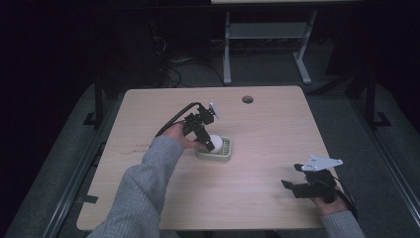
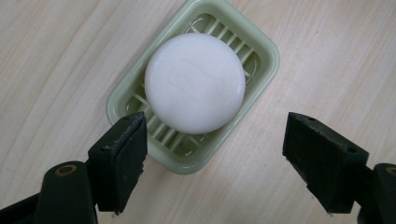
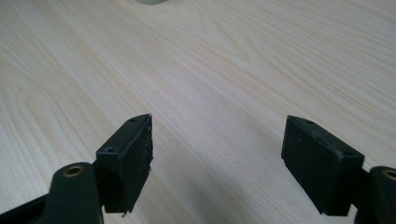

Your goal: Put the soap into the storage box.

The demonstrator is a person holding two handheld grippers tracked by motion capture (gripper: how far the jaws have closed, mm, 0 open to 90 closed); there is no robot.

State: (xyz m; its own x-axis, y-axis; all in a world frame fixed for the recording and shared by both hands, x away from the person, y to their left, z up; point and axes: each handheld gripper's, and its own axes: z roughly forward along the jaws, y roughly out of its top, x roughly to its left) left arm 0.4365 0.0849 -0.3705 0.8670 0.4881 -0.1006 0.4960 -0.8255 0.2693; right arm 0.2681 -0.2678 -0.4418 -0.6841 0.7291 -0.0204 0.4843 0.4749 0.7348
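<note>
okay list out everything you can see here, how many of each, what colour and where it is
soap: one, white, round, lying in the soap dish
soap dish: one, pale green, slatted, mid-table
table: one, light wood, with a hole near its far edge
second table: one, grey frame, on the floor beyond
left gripper: one, black, open above the soap dish
right gripper: one, black, open over bare wood, near right corner
sleeve: grey, left forearm
</note>
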